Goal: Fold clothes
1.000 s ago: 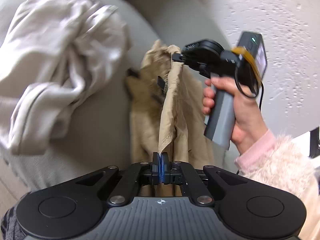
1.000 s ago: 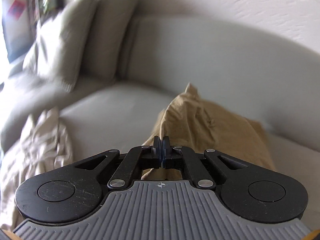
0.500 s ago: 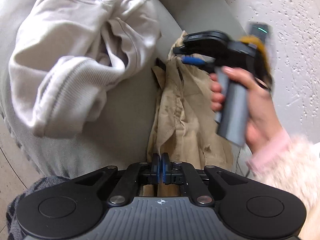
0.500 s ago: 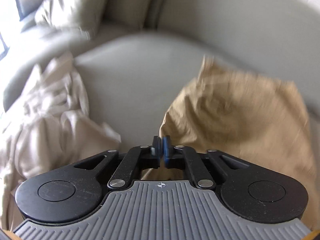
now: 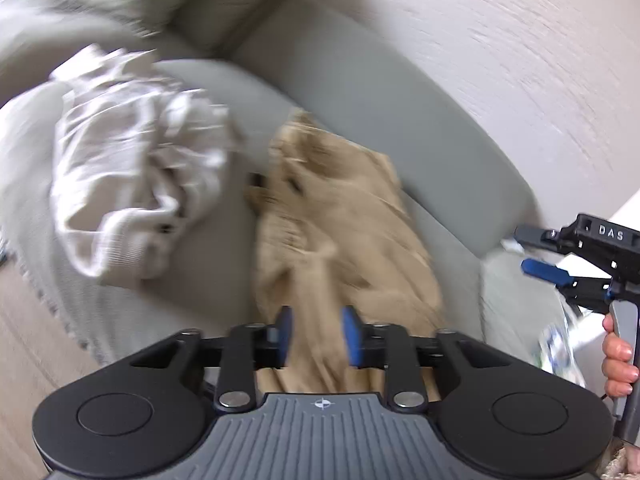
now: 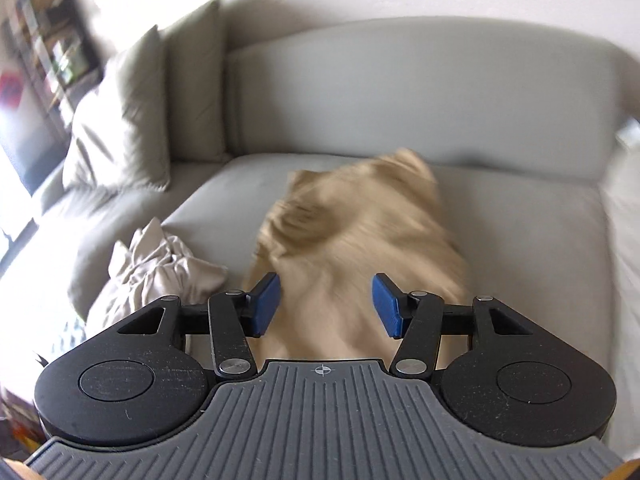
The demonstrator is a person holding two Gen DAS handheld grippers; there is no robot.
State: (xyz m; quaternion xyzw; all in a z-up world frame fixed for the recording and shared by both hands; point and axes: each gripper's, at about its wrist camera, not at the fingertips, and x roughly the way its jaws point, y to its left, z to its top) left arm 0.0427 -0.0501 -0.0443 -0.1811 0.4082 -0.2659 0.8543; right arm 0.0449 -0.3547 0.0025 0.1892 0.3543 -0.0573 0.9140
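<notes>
Tan garment lay crumpled on the grey sofa, blurred, right of a white garment. Left gripper jaws were opening, slightly spread, tan cloth in the gap, pads not pressing. Right gripper jaws were opening, wide apart above the cloth, gripping nothing. Cushions leaned at the sofa's left.

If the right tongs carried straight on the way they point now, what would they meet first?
Most likely the tan garment lying on the sofa seat. The right tongs are opening, and nothing shows between them and it, though blur makes depth uncertain.
</notes>
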